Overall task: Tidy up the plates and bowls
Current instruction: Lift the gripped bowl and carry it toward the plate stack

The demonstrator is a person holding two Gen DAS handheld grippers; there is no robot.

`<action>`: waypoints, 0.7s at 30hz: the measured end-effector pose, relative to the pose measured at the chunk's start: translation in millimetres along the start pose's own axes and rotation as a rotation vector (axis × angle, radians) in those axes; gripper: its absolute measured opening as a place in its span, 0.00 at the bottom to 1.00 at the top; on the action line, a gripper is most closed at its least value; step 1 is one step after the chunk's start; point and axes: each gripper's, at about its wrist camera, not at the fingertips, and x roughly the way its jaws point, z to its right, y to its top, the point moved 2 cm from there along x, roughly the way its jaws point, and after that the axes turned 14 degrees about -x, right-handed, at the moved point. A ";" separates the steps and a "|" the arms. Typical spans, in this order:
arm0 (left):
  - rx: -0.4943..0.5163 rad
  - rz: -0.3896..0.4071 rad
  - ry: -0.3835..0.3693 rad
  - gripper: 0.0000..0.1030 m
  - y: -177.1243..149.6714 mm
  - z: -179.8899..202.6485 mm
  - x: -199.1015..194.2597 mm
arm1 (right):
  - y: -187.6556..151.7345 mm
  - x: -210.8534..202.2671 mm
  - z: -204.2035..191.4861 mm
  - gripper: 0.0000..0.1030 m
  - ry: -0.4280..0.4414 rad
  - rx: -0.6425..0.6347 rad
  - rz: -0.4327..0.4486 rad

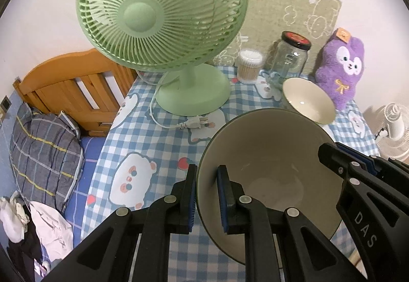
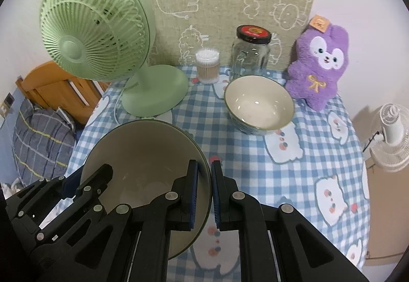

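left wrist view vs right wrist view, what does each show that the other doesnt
Only the left wrist view shows the green fan's white plug lying on the checked cloth.

Only the right wrist view shows the small cream bowl whole, clear of the held bowl's rim.

Both show the large grey-green bowl, its rim clamped by the left tongs and right tongs, plus the purple plush toy.

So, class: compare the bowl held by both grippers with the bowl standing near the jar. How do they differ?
The held bowl is clamped at opposite rims by the left gripper and right gripper; the other bowl stands free on the checked cloth. The held bowl looks wider and its inside is duller; the other bowl shows glossy highlights. Both are round, pale inside, dark-rimmed and empty.
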 end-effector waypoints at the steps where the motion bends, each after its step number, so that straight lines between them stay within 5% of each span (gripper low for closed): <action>1: 0.004 0.005 -0.003 0.12 -1.4 0.6 -5.8 | -2.3 -7.1 0.4 0.13 -0.003 0.005 0.004; 21: 0.052 0.058 -0.072 0.12 -33.3 1.4 -98.8 | -43.9 -109.6 -6.4 0.13 -0.055 0.065 0.051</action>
